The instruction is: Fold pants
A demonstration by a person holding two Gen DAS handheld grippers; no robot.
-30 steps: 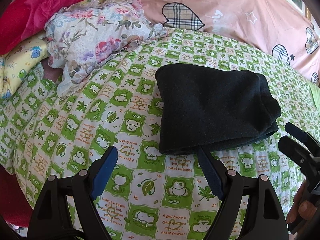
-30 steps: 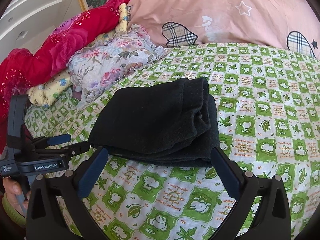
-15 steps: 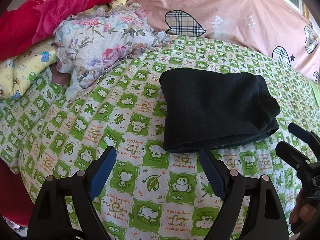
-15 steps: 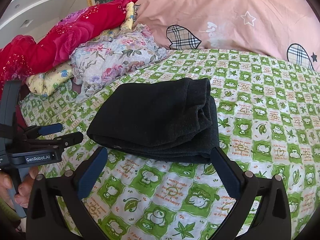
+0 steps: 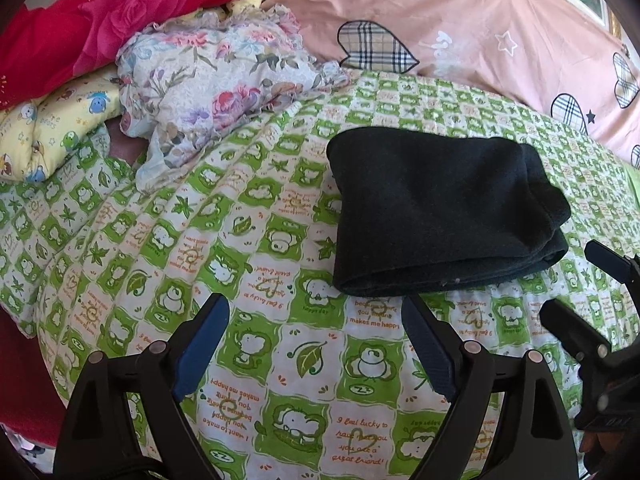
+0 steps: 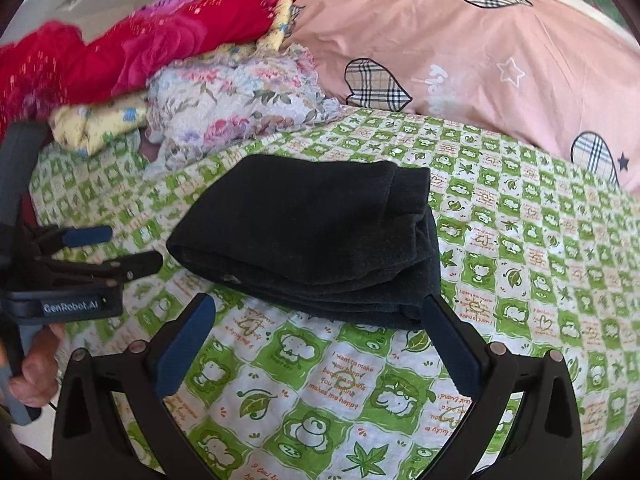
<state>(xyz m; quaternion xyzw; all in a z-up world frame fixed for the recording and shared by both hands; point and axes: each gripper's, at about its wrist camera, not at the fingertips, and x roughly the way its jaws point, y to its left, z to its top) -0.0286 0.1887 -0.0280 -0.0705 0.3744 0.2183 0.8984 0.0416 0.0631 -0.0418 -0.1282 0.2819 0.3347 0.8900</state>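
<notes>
Since a second before, I had drawn both claws back a little from the bundle, and my left gripper [image 5: 316,334] was opening wider, nothing between its blue pads. My right gripper [image 6: 316,322] stood spread apart too, empty, its right pad just at the near corner of the cloth but not pressing it that I could tell. The folded black fleece pants [image 5: 440,216] lay as a thick rectangle on the green-and-white cartoon-print bedsheet [image 5: 240,360], in front of the pink quilt with plaid hearts [image 5: 500,32] and apart from the heap of floral bedding [image 5: 208,80]. I judged the folding done and this the letting-go step. What remained, I thought, was only to lift clear without snagging the top layer.
</notes>
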